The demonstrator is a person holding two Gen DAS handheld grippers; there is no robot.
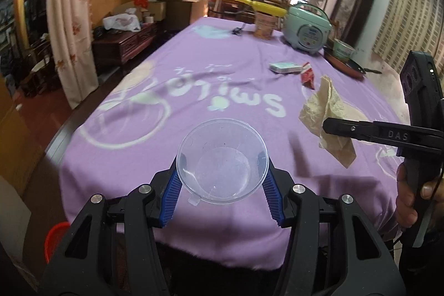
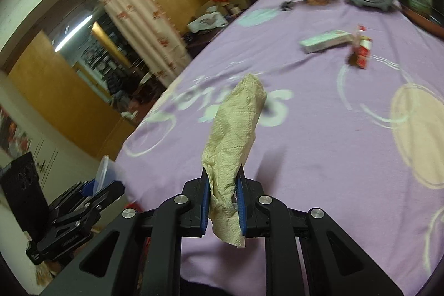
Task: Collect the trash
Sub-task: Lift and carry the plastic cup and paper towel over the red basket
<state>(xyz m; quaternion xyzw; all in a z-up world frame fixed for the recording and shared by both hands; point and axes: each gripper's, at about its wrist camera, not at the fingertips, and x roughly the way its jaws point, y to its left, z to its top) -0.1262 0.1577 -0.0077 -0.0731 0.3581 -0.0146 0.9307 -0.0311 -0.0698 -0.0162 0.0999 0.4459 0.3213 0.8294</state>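
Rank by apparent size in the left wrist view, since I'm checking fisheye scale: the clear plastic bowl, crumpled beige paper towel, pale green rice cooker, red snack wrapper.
1. clear plastic bowl, nearest the lens
2. crumpled beige paper towel
3. pale green rice cooker, far away
4. red snack wrapper

We see a lilac tablecloth (image 1: 116,157) printed with pale circles and white lettering, a clear plastic bowl (image 1: 222,161), a beige embossed paper towel (image 2: 233,135), a red-and-white wrapper (image 2: 360,53), a mint-green rice cooker (image 1: 306,28), and black tools with blue ribbed pads (image 1: 172,196).
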